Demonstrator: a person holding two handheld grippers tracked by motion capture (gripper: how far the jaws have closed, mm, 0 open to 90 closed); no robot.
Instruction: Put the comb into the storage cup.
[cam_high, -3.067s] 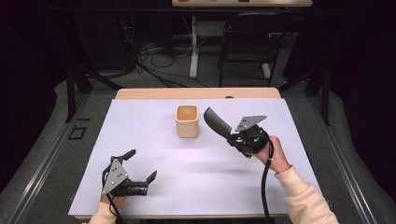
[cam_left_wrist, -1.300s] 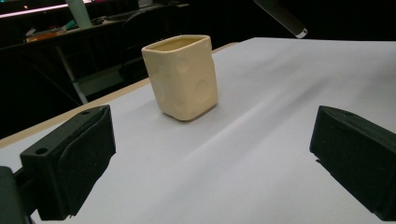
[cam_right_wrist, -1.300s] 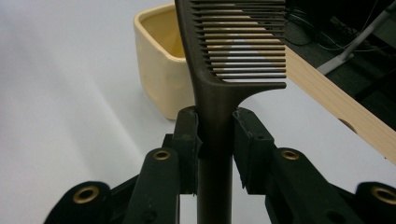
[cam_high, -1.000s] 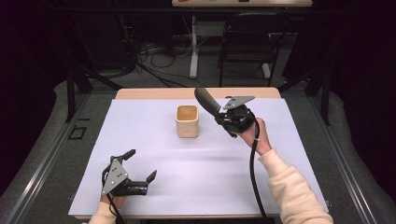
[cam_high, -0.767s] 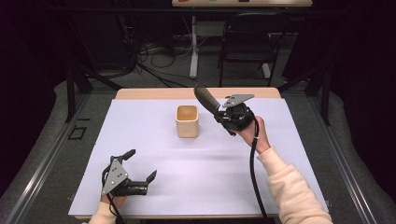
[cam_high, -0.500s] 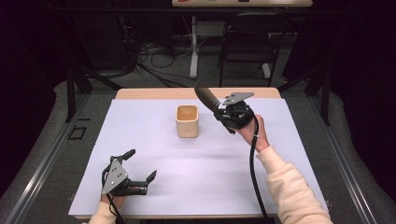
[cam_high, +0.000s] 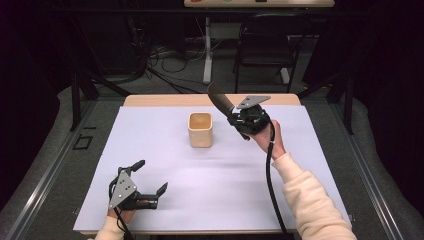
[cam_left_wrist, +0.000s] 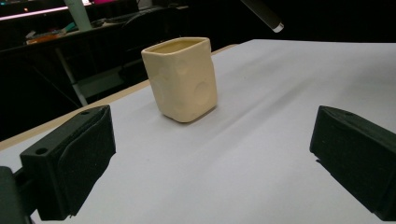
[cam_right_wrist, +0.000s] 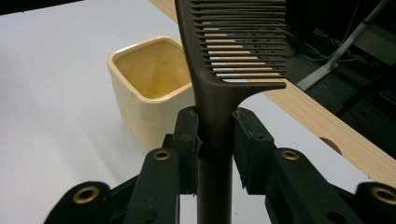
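Note:
A cream square cup (cam_high: 200, 130) stands upright on the white sheet (cam_high: 250, 175), a little behind its middle. My right gripper (cam_high: 234, 119) hovers just right of the cup, shut on the handle of a dark comb (cam_high: 220, 102) that points up and to the left. In the right gripper view the comb (cam_right_wrist: 233, 46) rises between the pads (cam_right_wrist: 189, 140), its teeth to the right, with the cup (cam_right_wrist: 149, 84) behind and left of it. My left gripper (cam_high: 151, 176) rests at the near left of the sheet, open and holding nothing. From there the cup (cam_left_wrist: 182, 79) stands ahead.
The wooden table edge (cam_high: 165, 100) shows beyond the sheet. Behind the table stand a black chair (cam_high: 265, 50) and a white post (cam_high: 207, 55), with cables on the floor. Dark frames flank both sides.
Since the earliest frame the right hand has carried the comb up and toward the far side, closer to the cup. Over the last second it has barely shifted. The left gripper stays put.

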